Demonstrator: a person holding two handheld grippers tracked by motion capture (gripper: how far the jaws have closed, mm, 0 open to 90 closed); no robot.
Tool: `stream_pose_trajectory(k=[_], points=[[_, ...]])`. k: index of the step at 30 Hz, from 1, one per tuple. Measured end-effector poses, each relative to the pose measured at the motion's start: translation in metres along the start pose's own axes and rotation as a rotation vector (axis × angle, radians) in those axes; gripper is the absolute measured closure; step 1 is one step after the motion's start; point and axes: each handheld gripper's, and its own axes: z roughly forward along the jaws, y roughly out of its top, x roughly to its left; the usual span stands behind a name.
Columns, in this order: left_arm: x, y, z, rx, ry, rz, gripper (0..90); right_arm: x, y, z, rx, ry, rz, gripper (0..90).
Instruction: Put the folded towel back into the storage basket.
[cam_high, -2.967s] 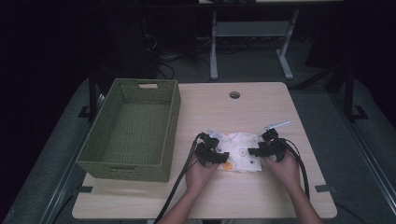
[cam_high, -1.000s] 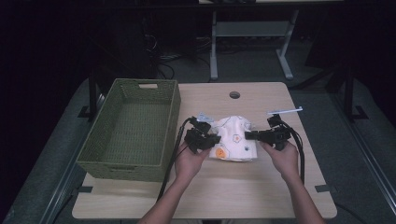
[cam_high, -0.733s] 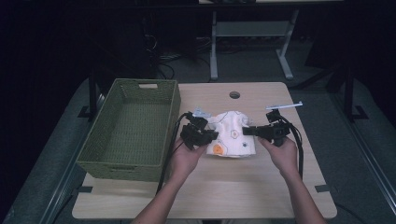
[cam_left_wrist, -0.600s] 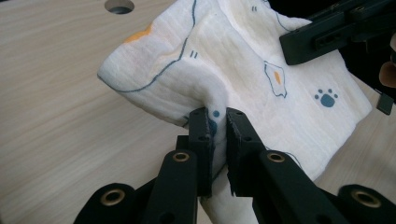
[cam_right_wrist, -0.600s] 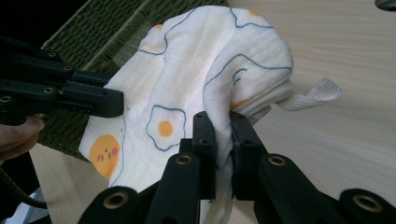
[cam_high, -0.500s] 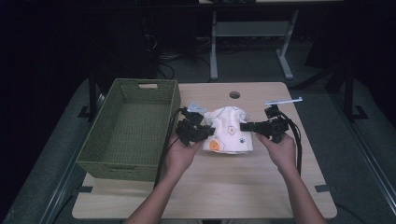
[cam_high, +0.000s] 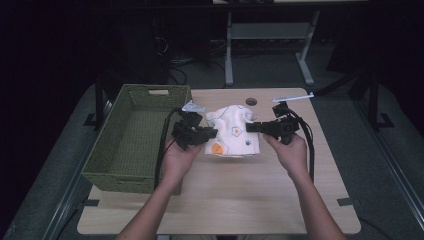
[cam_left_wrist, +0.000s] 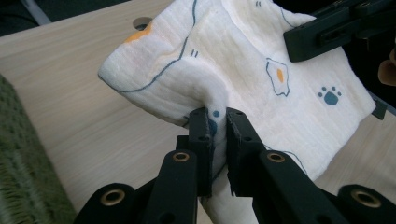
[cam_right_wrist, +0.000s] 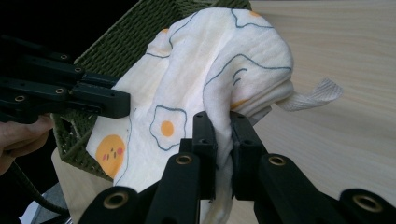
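Lifted off the desk (cam_high: 220, 200) since three seconds ago, the cloth (cam_high: 234, 131) now hangs between both tongs.
Left tongs (cam_high: 206, 133) and right tongs (cam_high: 252, 127) are each clamped on a pinched fold, one at either end of the cloth, so its long axis runs hand to hand; the basket (cam_high: 134, 145) lies just beyond the left tongs, the nearer pair for a drop there.
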Motion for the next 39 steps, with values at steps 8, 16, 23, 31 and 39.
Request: stream_pose_trajectory(k=[8,16,23,31,39], points=[[0.009,0.003,-0.015,-0.007,0.003,0.004,82.5,0.012,0.01,0.007,-0.006,0.006,-0.009,82.7],[0.019,0.004,-0.029,-0.009,0.009,-0.001,82.5,0.025,0.02,0.016,-0.005,0.017,-0.014,82.6],[0.029,0.004,-0.041,-0.014,0.026,-0.003,82.5,0.035,0.028,0.024,-0.006,0.025,-0.028,82.6],[0.039,0.002,-0.053,-0.017,0.038,-0.014,82.5,0.045,0.036,0.034,0.001,0.039,-0.037,82.6],[0.045,0.002,-0.06,-0.017,0.048,-0.011,82.5,0.052,0.041,0.039,-0.004,0.046,-0.039,82.5]])
